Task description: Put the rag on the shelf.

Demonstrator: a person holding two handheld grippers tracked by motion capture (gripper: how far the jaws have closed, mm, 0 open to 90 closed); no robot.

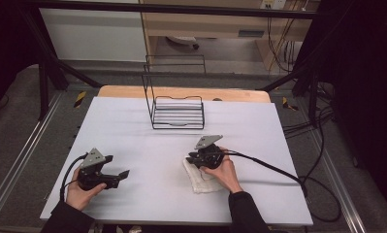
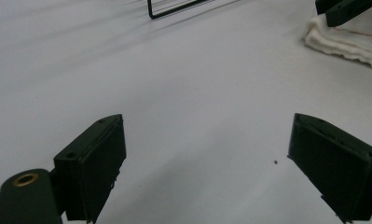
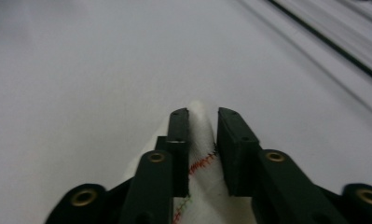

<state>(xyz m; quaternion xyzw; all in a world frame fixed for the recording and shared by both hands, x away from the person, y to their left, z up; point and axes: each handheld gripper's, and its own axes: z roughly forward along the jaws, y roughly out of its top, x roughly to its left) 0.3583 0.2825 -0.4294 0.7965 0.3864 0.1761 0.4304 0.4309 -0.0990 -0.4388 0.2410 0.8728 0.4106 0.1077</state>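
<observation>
A folded white cloth (image 1: 203,178) with coloured stitching lies on the white table (image 1: 147,131), right of centre near the front. My right gripper (image 1: 189,160) rests low over its far left corner, pointing left. In the right gripper view the jaws (image 3: 202,114) stand a narrow gap apart, with the cloth (image 3: 201,140) lying in the gap and under them; I see no firm pinch. My left gripper (image 1: 119,167) is held at the front left, jaws wide apart (image 2: 202,158) and empty. Its view also shows the cloth (image 2: 351,39) and the right gripper (image 2: 342,9) at the far right.
A black wire rack (image 1: 178,114) stands at the middle back of the table, and its base rim (image 2: 174,8) shows in the left gripper view. Cables trail from both grippers, the right one off the table's right side. Black frame posts stand around the table.
</observation>
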